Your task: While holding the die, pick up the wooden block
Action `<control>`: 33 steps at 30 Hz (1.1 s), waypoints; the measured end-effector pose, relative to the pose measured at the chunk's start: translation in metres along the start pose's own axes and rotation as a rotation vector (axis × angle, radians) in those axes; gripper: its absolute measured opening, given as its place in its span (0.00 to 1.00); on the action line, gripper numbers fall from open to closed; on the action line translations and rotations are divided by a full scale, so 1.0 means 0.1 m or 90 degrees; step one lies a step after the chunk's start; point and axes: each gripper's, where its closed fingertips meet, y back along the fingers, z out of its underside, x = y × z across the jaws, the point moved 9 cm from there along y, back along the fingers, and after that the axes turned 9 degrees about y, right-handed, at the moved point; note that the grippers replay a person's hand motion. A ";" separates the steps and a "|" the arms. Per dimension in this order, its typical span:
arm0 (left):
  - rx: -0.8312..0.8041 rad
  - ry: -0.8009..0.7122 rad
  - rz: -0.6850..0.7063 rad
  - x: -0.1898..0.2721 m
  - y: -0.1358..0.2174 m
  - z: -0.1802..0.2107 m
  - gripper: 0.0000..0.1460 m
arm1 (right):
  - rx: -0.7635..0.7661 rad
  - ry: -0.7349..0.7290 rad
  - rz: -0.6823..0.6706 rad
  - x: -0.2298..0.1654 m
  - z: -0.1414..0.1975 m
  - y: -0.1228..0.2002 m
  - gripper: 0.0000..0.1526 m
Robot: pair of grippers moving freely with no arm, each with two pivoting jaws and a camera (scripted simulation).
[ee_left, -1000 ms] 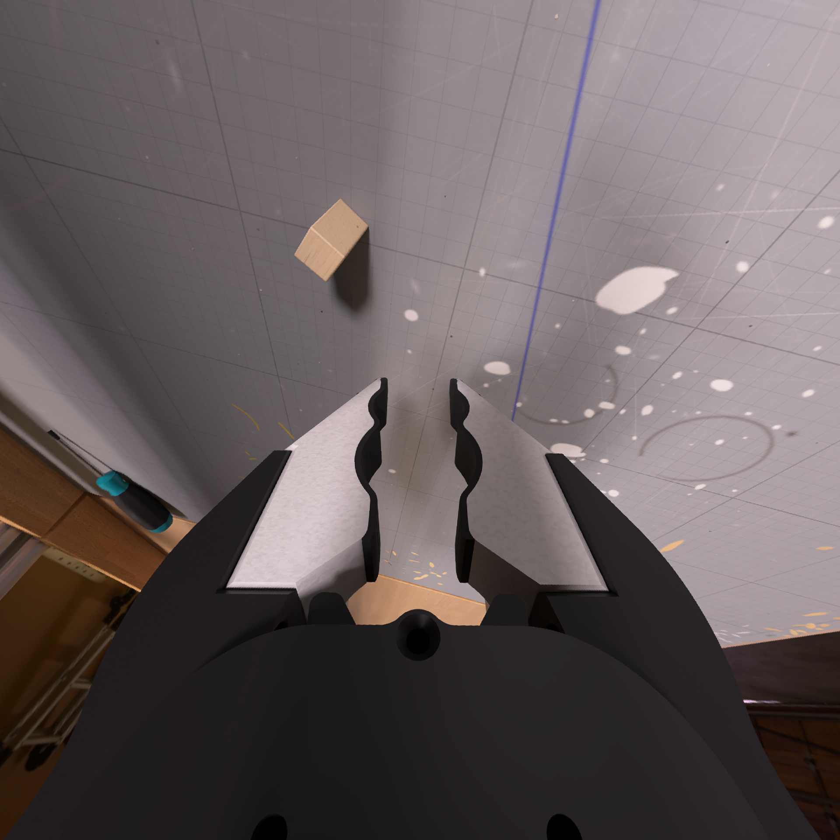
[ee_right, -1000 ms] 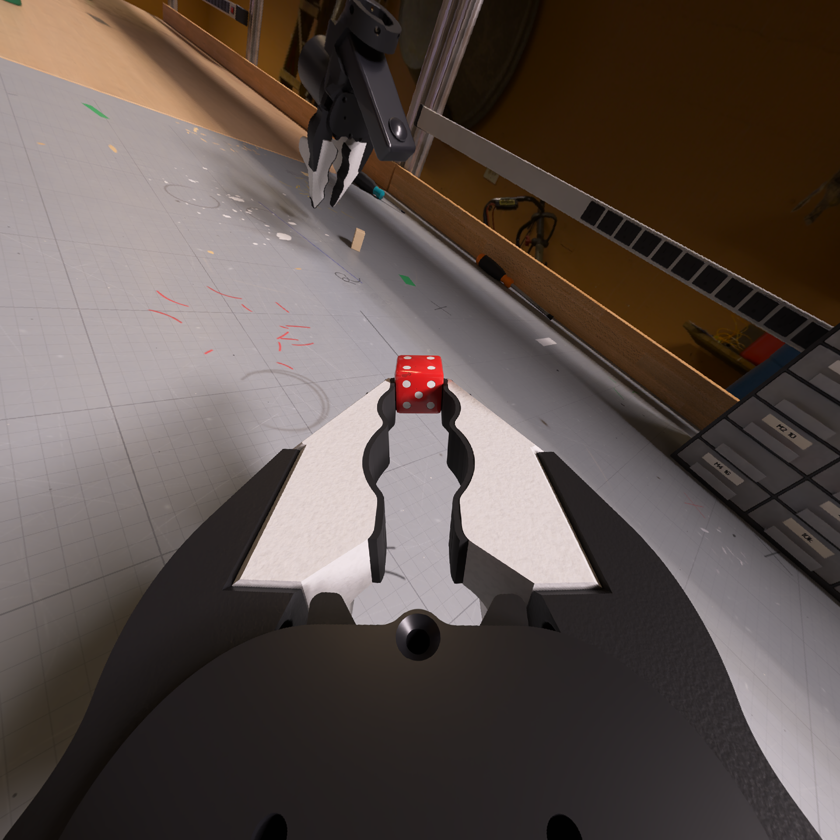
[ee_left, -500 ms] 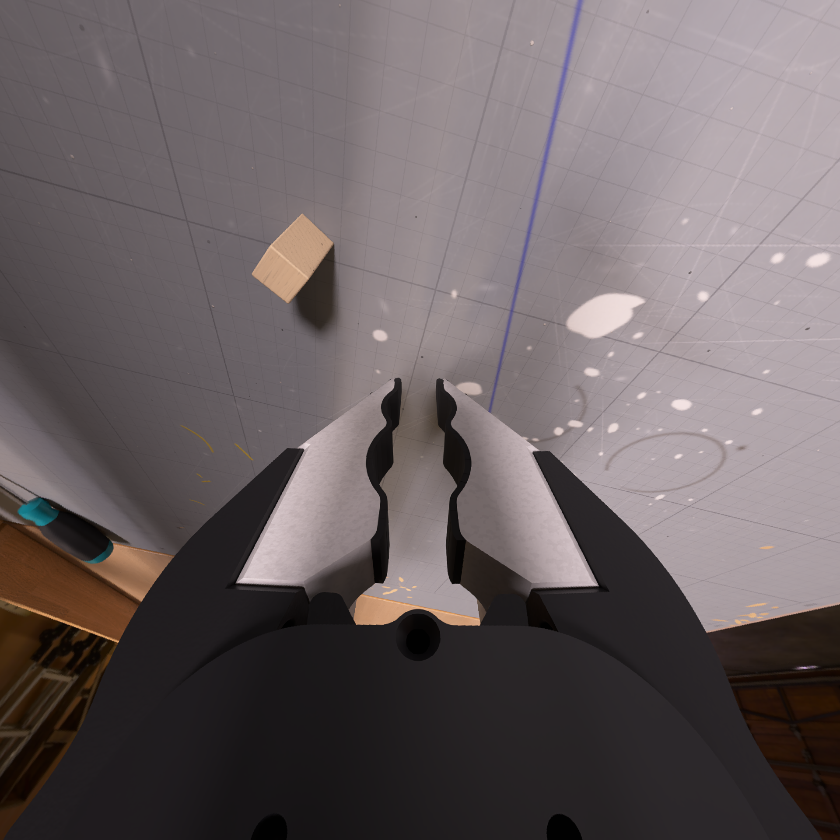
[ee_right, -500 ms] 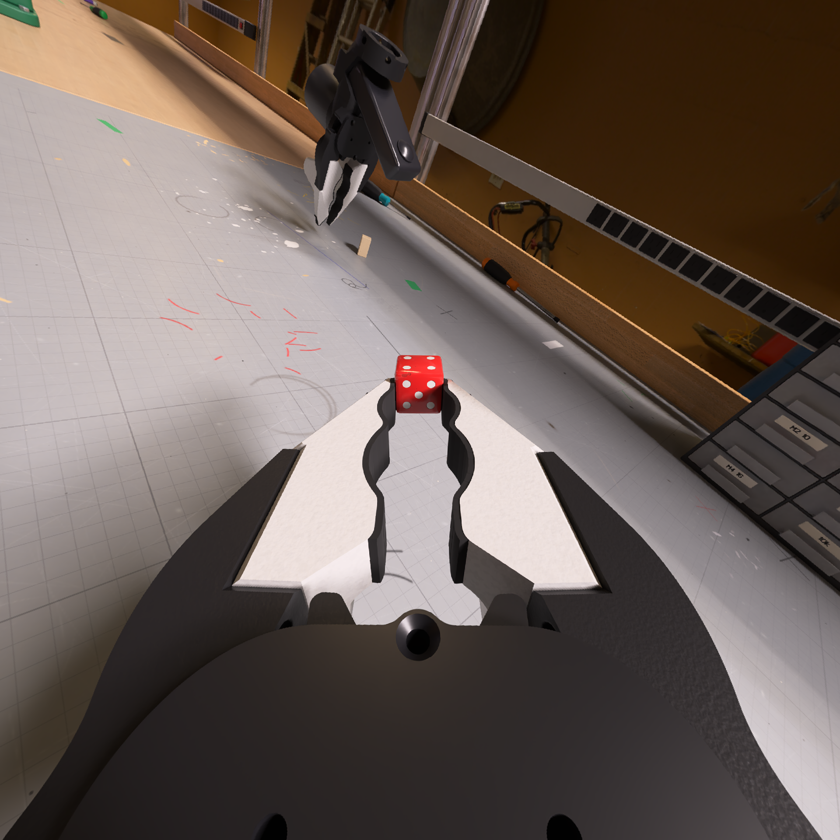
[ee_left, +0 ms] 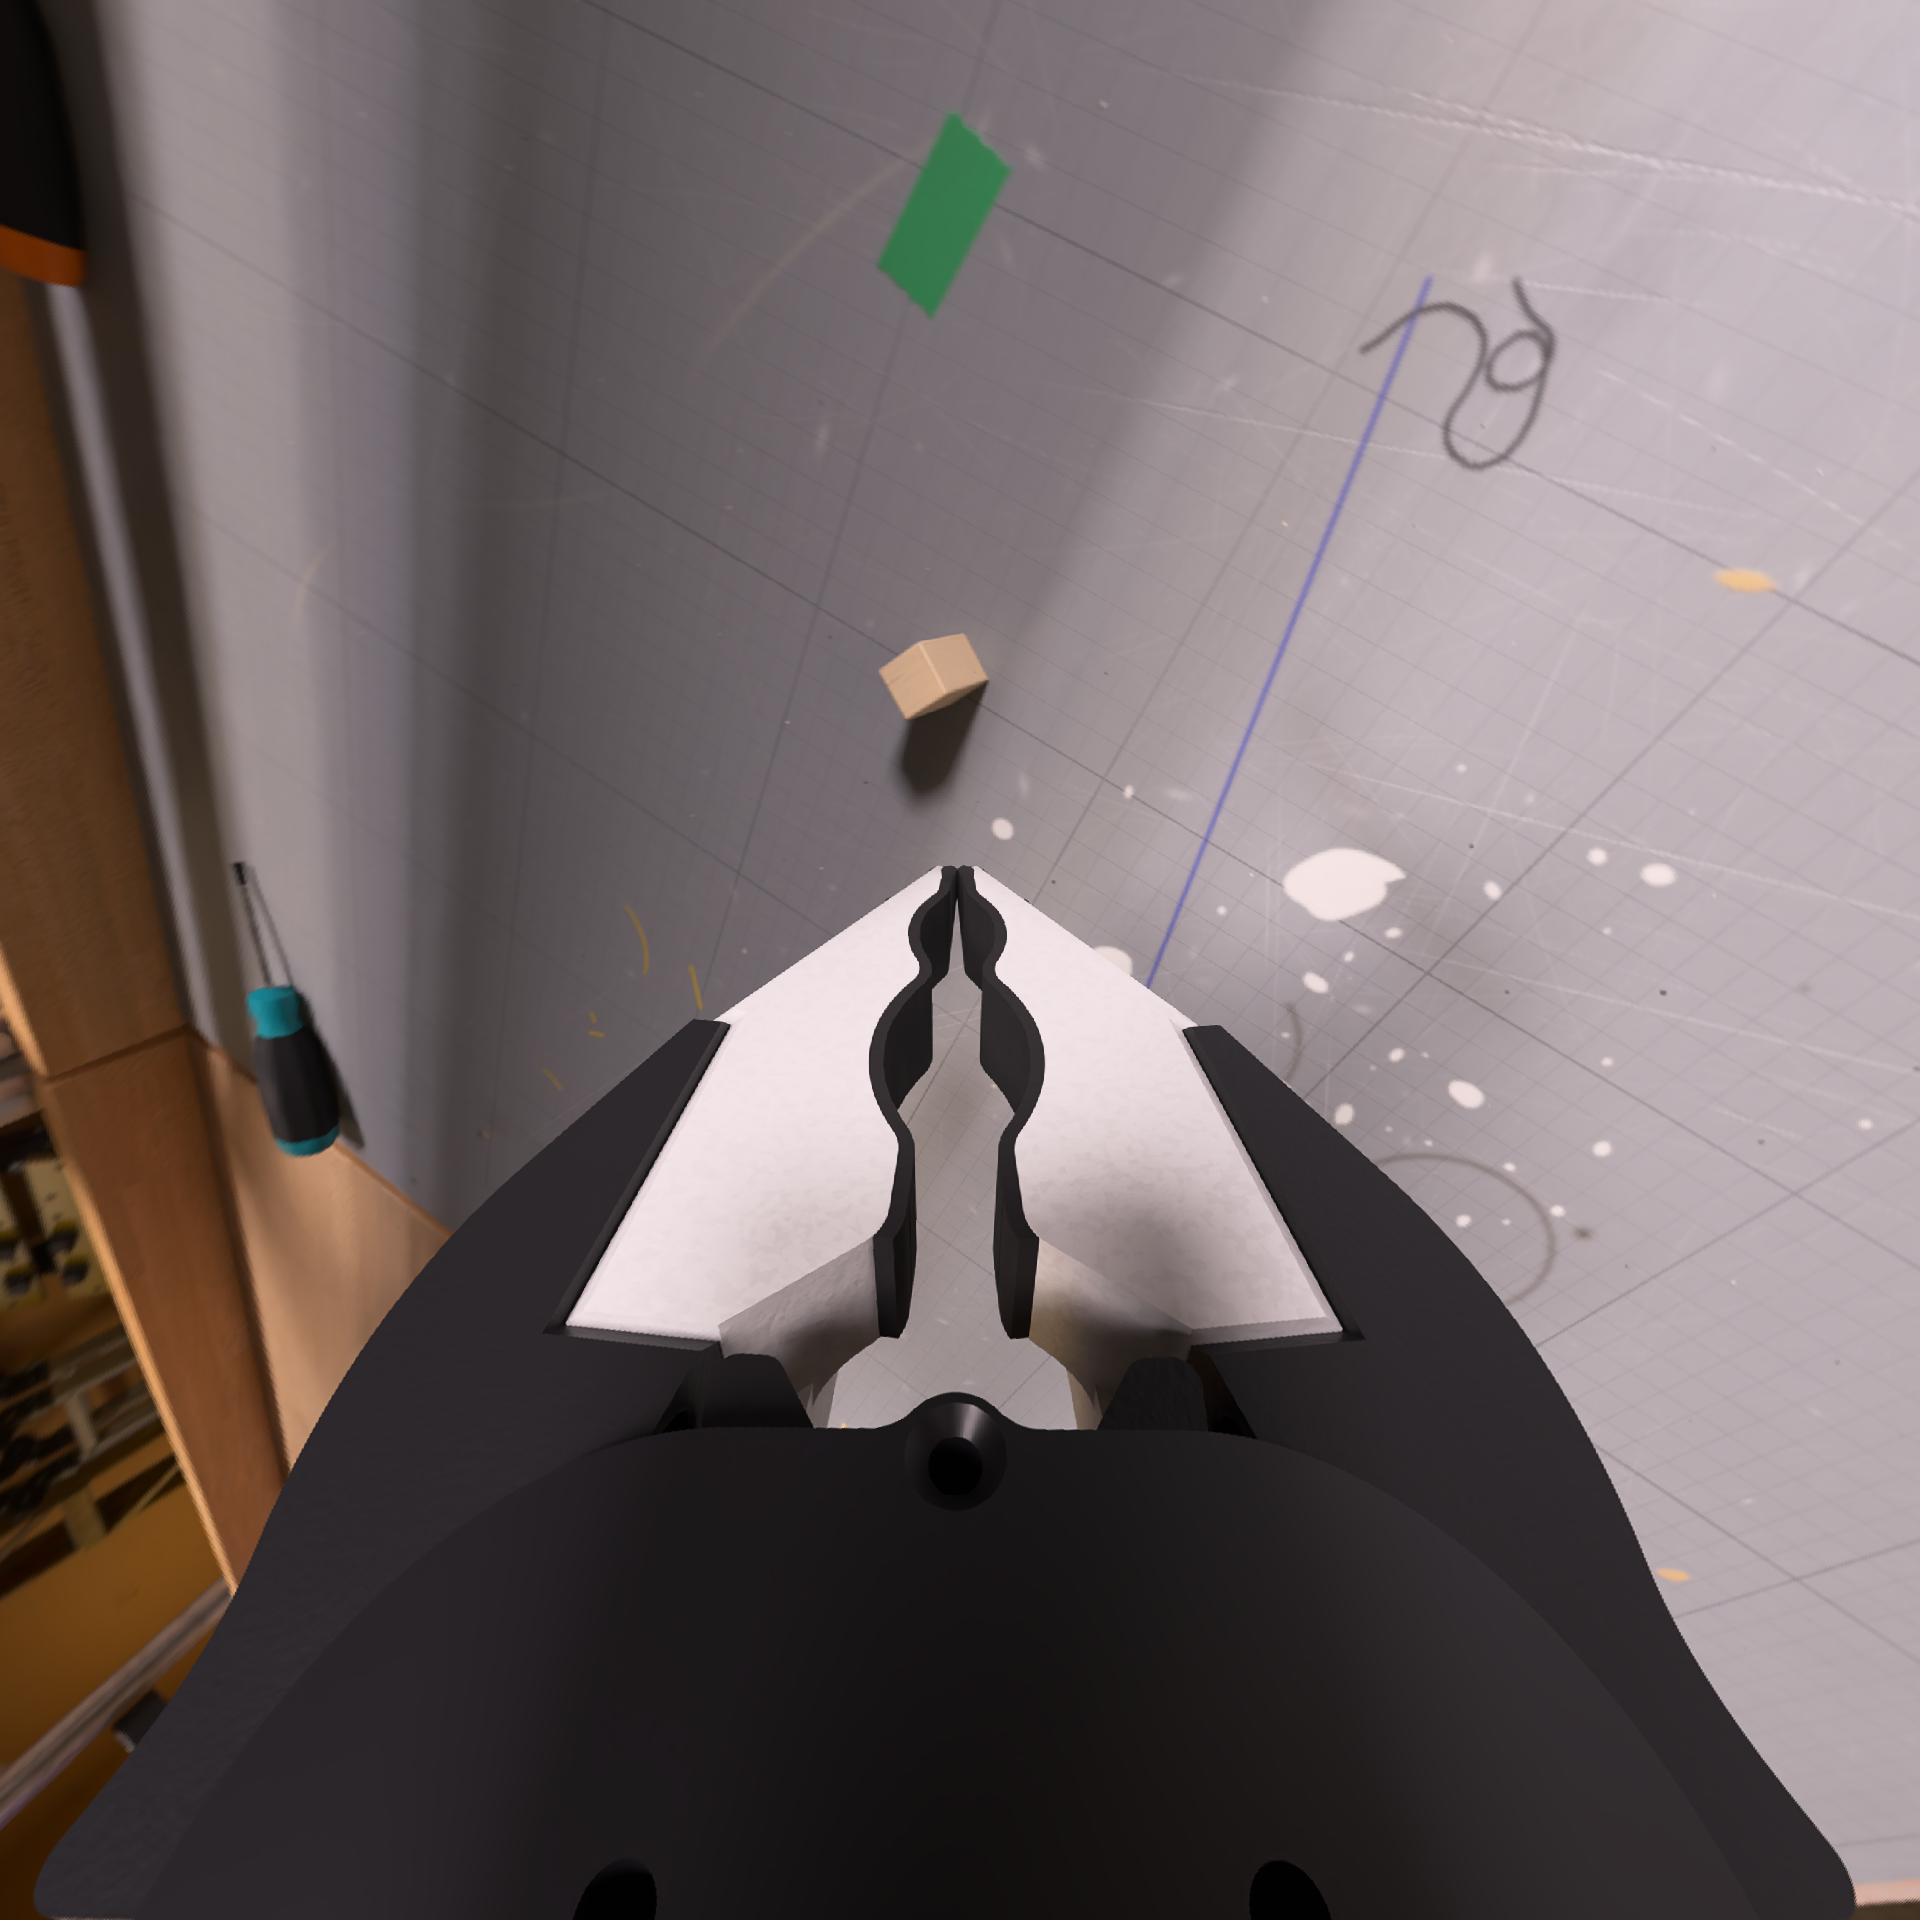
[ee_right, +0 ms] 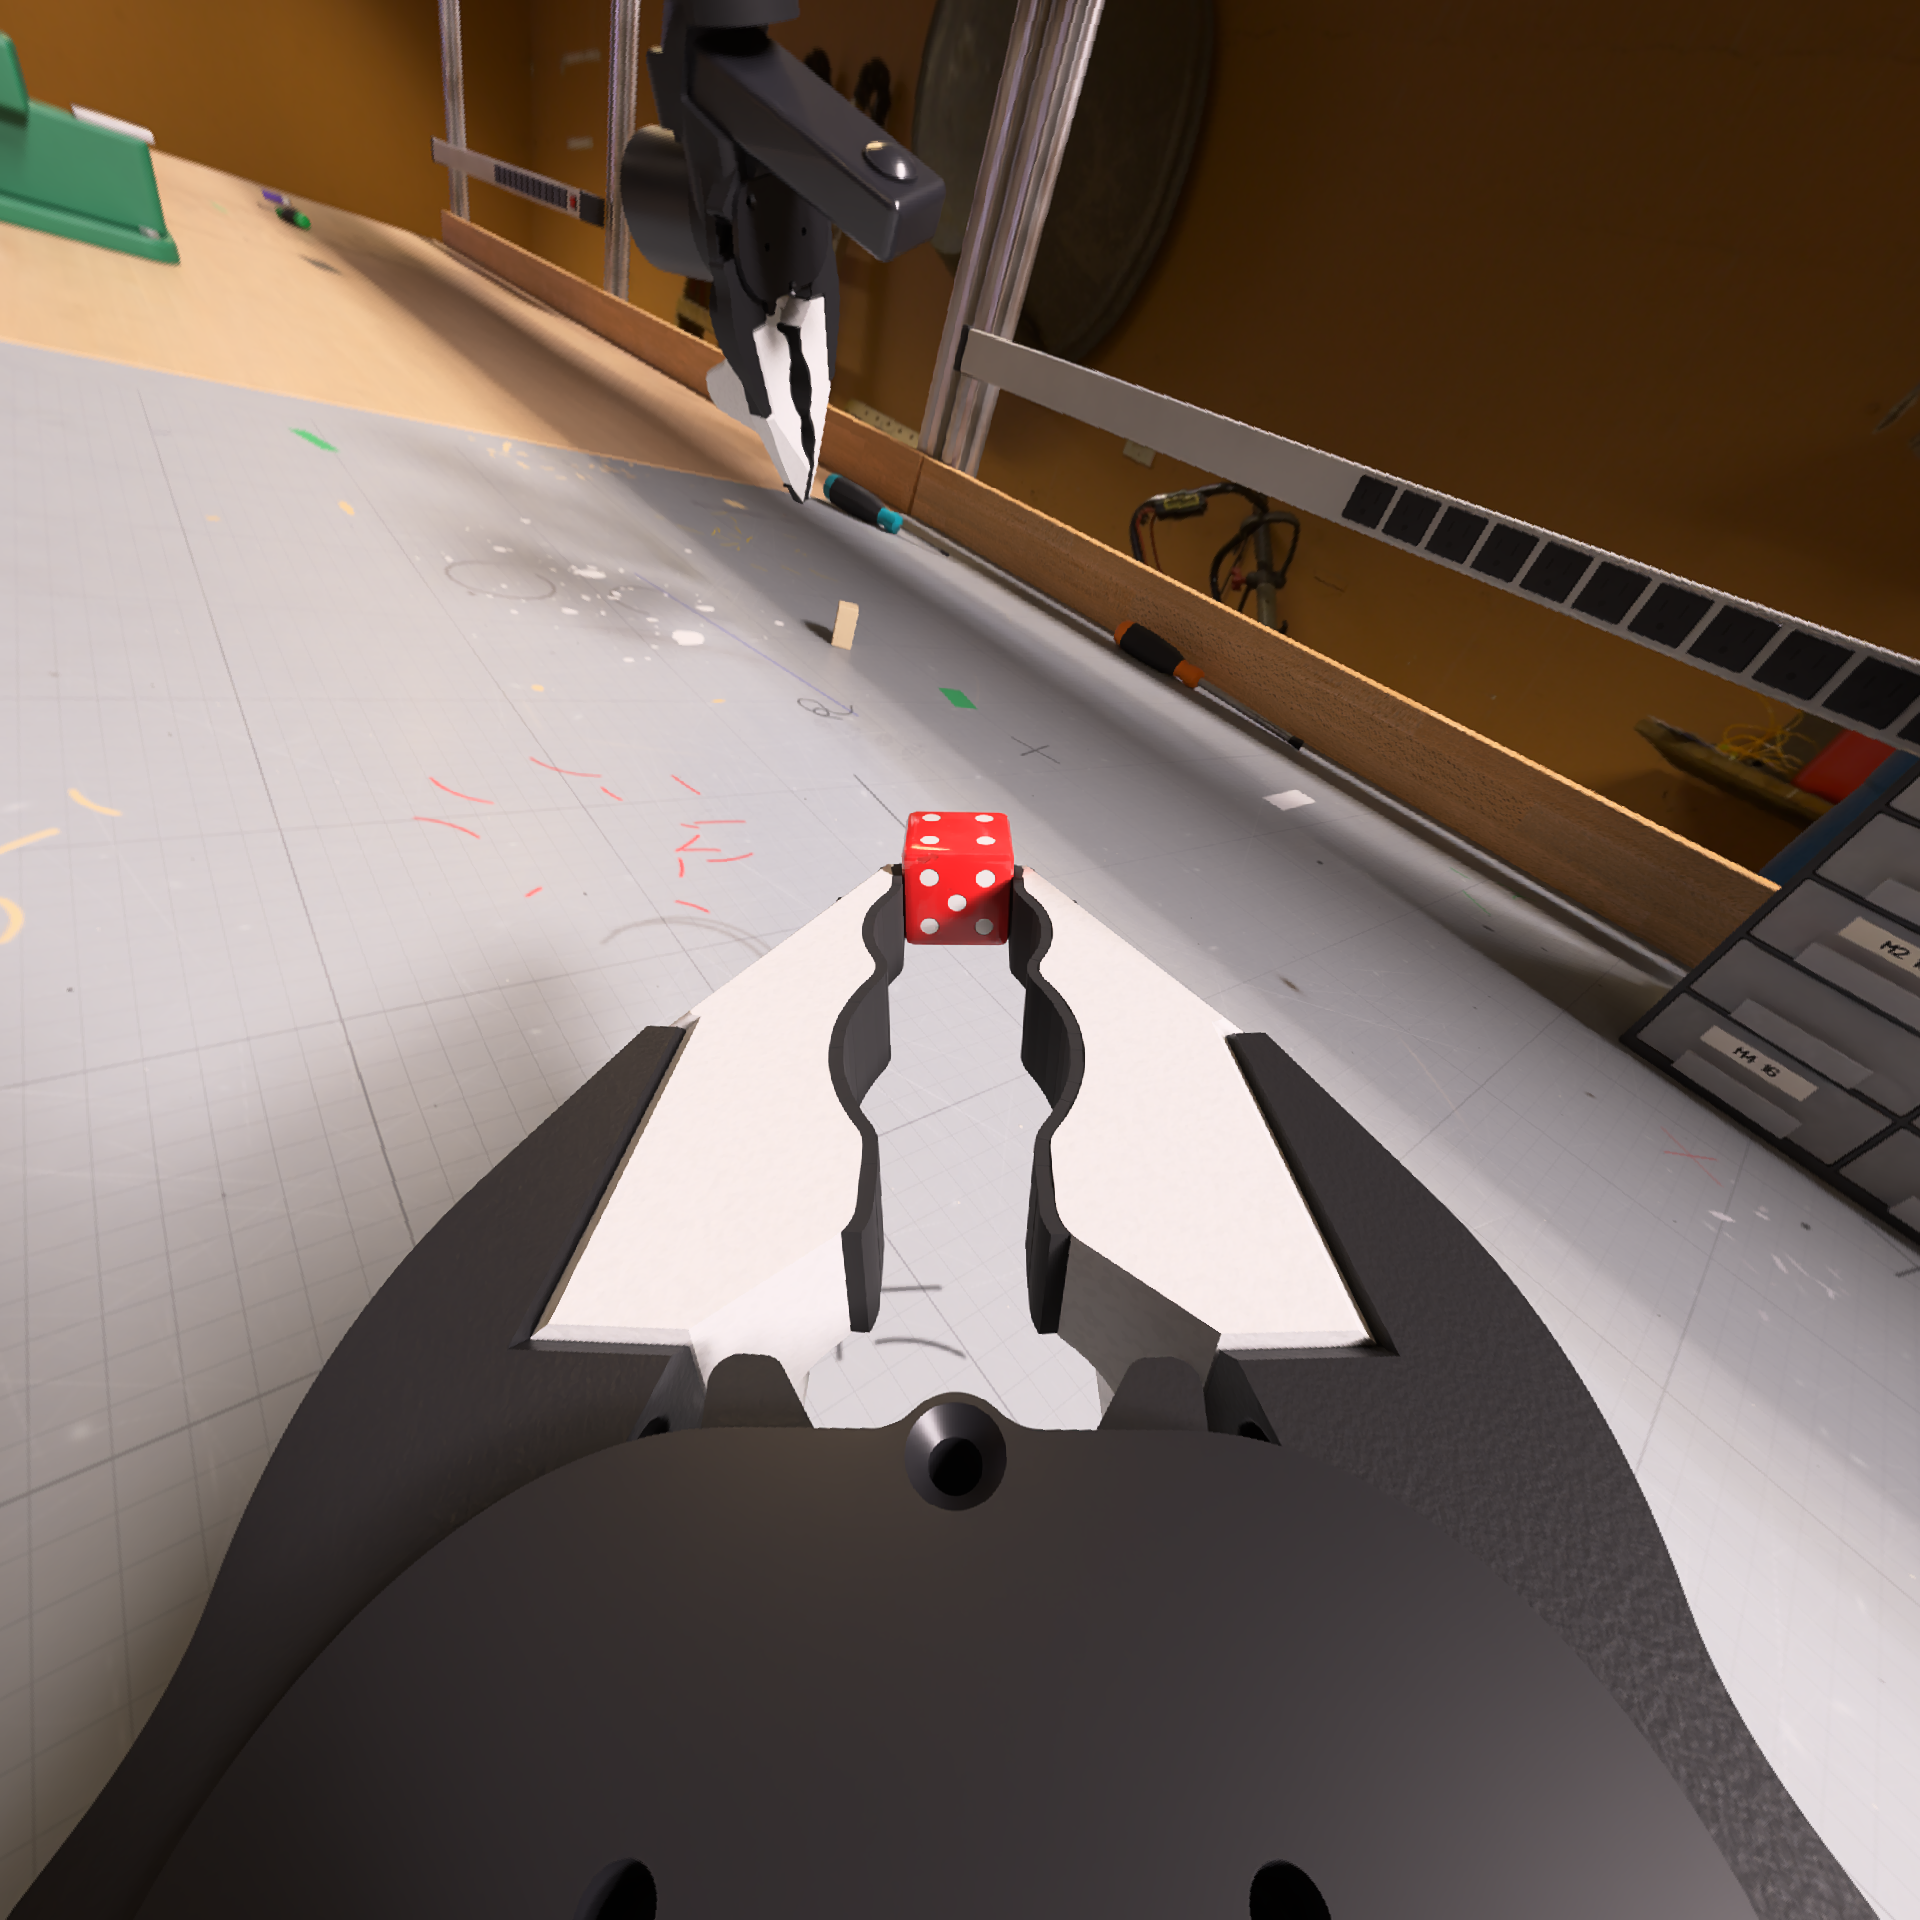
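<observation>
A small pale wooden block (ee_left: pixel 933 674) lies on the grey grid mat (ee_left: pixel 1558 727), ahead of my left gripper (ee_left: pixel 956 878) and well clear of it. The left gripper is shut and empty, its tips touching, held high above the mat. In the right wrist view the block (ee_right: pixel 846 624) shows far off, with the left gripper (ee_right: pixel 800 483) hanging above and behind it. My right gripper (ee_right: pixel 957 883) is shut on a red die with white pips (ee_right: pixel 957 878), pinched at its fingertips above the mat.
A teal-handled screwdriver (ee_left: pixel 291 1081) lies by the wooden edge at the left. A green tape patch (ee_left: pixel 943 213) and a blue line (ee_left: pixel 1278 644) mark the mat. An orange-handled screwdriver (ee_right: pixel 1164 655), a grey drawer cabinet (ee_right: pixel 1808 1039) and a green box (ee_right: pixel 78 192) also show.
My left gripper has shut from part open to tips touching, with nothing in it, and has risen and tilted back, so the block now sits straight ahead. The right gripper keeps the die.
</observation>
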 end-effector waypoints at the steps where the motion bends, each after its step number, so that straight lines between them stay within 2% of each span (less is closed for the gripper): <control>1: 0.000 0.008 -0.013 0.00 0.02 -0.02 0.00 | 0.004 -0.007 0.001 0.01 -0.01 0.00 0.12; 4: 0.011 0.070 0.018 0.00 -0.09 -0.08 0.01 | 0.014 -0.018 0.001 0.01 -0.01 0.00 0.12; 9: 0.001 0.254 0.034 -0.13 -0.43 -0.18 0.16 | -0.001 -0.009 0.003 -0.02 0.02 0.00 0.12; 12: 0.010 0.320 0.038 -0.20 -0.52 -0.21 0.18 | -0.010 -0.005 0.004 -0.02 0.05 0.00 0.12; 17: -0.040 0.350 0.048 -0.25 -0.63 -0.18 0.20 | -0.015 -0.007 -0.002 -0.02 0.06 -0.02 0.12; 25: -0.066 0.369 0.070 -0.23 -0.79 -0.17 0.23 | -0.013 -0.004 0.002 -0.03 0.06 0.00 0.12; 26: -0.067 0.369 0.072 -0.22 -0.80 -0.18 0.21 | -0.013 -0.004 0.002 -0.03 0.06 0.00 0.12; 28: -0.055 0.379 0.084 -0.21 -0.81 -0.17 0.11 | -0.013 -0.004 0.003 -0.03 0.05 0.00 0.12; 33: 0.000 0.412 0.083 -0.21 -0.79 -0.14 0.11 | -0.010 -0.002 0.005 -0.03 0.05 0.01 0.12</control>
